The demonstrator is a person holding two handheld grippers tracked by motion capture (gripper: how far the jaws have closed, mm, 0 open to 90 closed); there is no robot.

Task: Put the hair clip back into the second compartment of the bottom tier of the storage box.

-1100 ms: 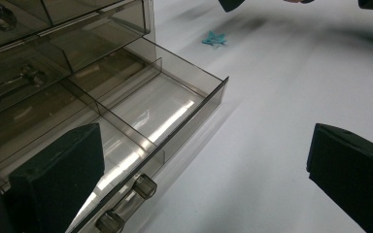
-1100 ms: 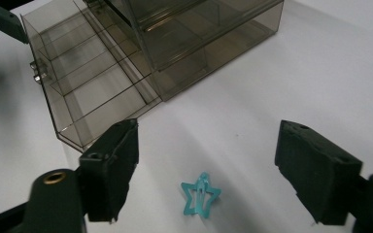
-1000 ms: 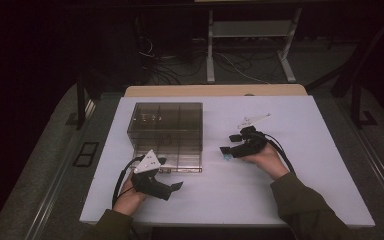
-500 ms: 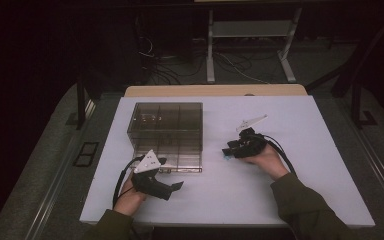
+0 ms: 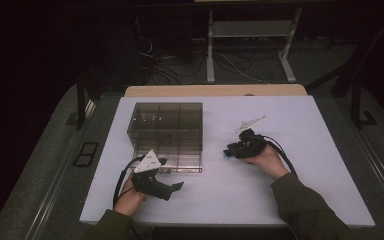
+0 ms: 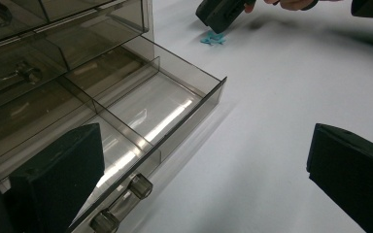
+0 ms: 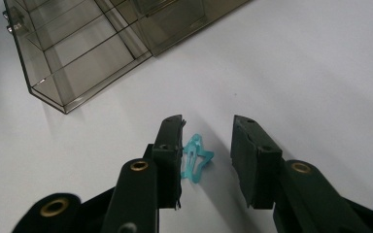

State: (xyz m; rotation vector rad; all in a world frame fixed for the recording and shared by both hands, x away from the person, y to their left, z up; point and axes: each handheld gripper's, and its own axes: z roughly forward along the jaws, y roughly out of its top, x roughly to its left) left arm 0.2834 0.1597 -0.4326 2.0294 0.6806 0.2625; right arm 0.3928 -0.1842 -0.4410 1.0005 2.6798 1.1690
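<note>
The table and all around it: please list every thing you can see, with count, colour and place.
Drawer box: one, smoky clear plastic, left of the table's middle; its bottom drawer is pulled out toward the person.
Star-shaped clip: one, light blue, lying on the table between the right claw's jaws, beside one jaw; the other jaw stands apart from it.
Table: one, white top, with a wooden edge at the far side.
Metal stand: one, light grey, on the floor behind the table.
Cables: several, dark and white, on the floor behind the table.
Left claw: one, black, open, in front of the drawer.
Right claw: one, black; its jaws have just been closing around the clip.
</note>
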